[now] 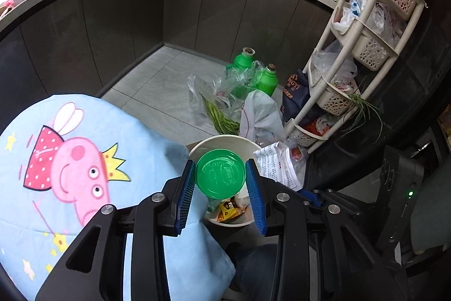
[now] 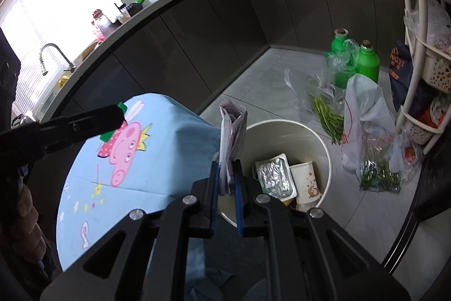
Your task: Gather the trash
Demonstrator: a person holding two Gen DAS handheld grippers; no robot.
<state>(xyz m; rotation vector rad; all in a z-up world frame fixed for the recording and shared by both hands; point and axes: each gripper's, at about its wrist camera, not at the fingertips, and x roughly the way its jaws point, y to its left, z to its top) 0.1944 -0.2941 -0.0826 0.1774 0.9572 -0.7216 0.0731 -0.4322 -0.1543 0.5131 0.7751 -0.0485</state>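
My left gripper (image 1: 220, 182) is shut on a green plastic cup (image 1: 220, 174), held base toward the camera above the white trash bin (image 1: 225, 141). A printed paper (image 1: 279, 165) shows to the right of the bin in this view. My right gripper (image 2: 225, 174) is shut on that folded printed paper (image 2: 232, 137), held upright over the near left rim of the bin (image 2: 282, 126). Inside the bin lie a foil-lidded tray (image 2: 274, 178), a paper cup (image 2: 305, 182) and snack wrappers (image 1: 228, 209). The left gripper's finger (image 2: 93, 117) with the green cup shows at the left of the right wrist view.
A round table with a blue Peppa Pig cloth (image 1: 70, 168) stands left of the bin. Green bottles (image 2: 366, 61), plastic bags (image 2: 363, 114) and green beans (image 2: 328, 117) lie on the floor beyond. A white basket rack (image 1: 366, 47) stands right. Dark cabinets line the back.
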